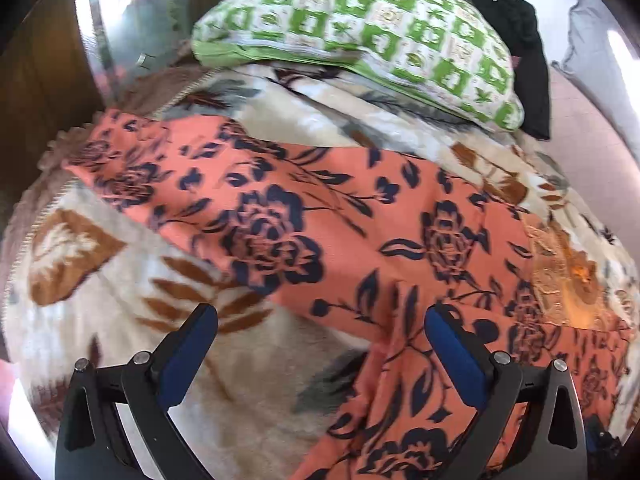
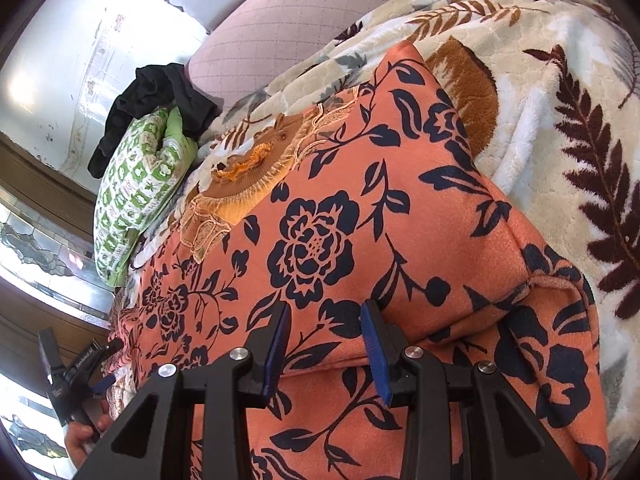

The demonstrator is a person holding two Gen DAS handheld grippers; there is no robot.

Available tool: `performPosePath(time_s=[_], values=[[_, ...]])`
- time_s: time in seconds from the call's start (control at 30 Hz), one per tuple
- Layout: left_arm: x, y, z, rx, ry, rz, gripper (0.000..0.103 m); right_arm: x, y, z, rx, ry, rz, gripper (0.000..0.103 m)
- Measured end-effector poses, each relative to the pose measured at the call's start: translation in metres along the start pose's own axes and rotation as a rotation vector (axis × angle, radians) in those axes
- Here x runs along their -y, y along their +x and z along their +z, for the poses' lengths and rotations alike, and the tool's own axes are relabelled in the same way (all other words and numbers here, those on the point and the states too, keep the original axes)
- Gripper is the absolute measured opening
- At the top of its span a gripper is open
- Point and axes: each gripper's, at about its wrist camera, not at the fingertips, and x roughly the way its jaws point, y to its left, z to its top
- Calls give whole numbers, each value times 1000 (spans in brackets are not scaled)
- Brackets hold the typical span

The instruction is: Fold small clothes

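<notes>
Bedroom scene, bed covered with a cream leaf-print blanket (image 1: 100, 344) with brown fern and leaf shapes. Orange floral garment (image 1: 304, 232) lies spread across the blanket, dark navy roses and leaves on it, partly folded over on itself; right wrist view shows a folded edge running across just ahead of my fingers. Lace-trimmed neckline (image 2: 248, 172) in golden orange sits at the garment's far part in the right view, at the right edge in the left view.

Left hand-held gripper (image 1: 320, 320) is wide apart, nothing between the blue pads; left finger over bare blanket, right finger over the orange cloth at its edge. Can't tell if the pads touch the fabric. Right hand-held gripper (image 2: 326, 320) is also parted, narrower gap, both fingers over the orange garment near the folded edge, nothing clamped.

Green-and-white patterned pillow (image 1: 360, 32) lies at the far side of the bed, beyond the garment. Black cloth (image 1: 516, 40) is bunched behind and against the pillow. Pinkish quilted mattress surface (image 2: 280, 20) shows past the blanket. Right view also catches the left hand-held gripper low at the left edge, with my hand (image 2: 86, 438) on its handle.
</notes>
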Motion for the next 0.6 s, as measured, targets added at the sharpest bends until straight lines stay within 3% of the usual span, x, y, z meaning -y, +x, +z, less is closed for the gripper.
performPosePath(time_s=[0.07, 0.27, 0.3, 0.43, 0.6], values=[[10, 4, 2, 19, 33, -25, 96, 0, 0, 0, -1, 1, 3, 40], [27, 18, 9, -35, 85, -108, 40, 1, 0, 0, -2, 1, 10, 40], [29, 18, 9, -40, 93, -117, 36, 1, 0, 0, -2, 1, 11, 40], [43, 7, 5, -31, 165, -118, 36, 2, 0, 0, -1, 1, 9, 40], [48, 9, -5, -74, 223, -132, 37, 1, -1, -2, 2, 4, 8, 40]])
